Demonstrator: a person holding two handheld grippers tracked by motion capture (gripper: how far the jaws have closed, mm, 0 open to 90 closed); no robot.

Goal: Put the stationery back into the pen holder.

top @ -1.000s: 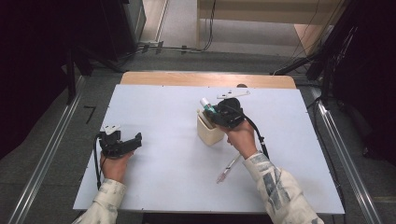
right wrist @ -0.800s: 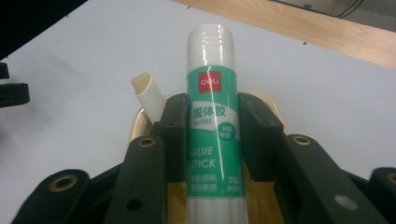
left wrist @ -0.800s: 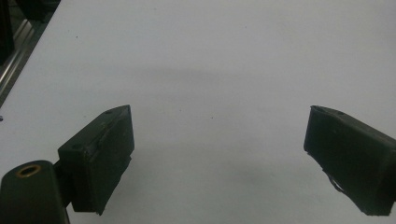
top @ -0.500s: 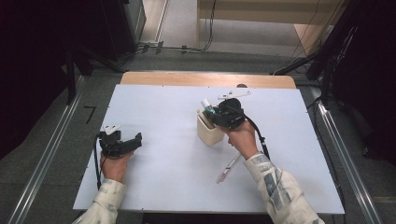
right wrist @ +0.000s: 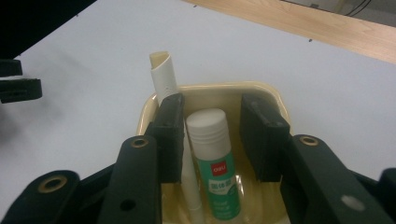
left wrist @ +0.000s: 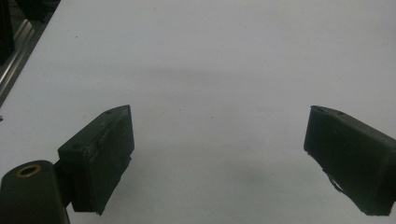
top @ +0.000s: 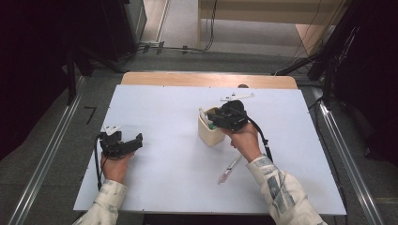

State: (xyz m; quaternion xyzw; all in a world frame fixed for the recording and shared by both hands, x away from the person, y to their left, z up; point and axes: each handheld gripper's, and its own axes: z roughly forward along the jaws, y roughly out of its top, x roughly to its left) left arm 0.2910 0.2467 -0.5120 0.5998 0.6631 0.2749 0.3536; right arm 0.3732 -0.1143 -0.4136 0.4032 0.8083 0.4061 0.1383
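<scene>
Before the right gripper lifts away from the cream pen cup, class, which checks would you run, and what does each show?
1. Green-labelled glue stick inside the cream plastic pen cup: ok.
2. Right gripper jaws, just been opening, off the glue stick: right pad clear, ok; left pad cannot tell.
3. White tube leaning in the same cup, beside the left jaw: ok.
4. Pen cup upright on the white table: ok.
5. Pink-tipped pen lying near the right forearm: not ok, not yet in the cup.
6. Left gripper open, holding nothing: ok.
</scene>
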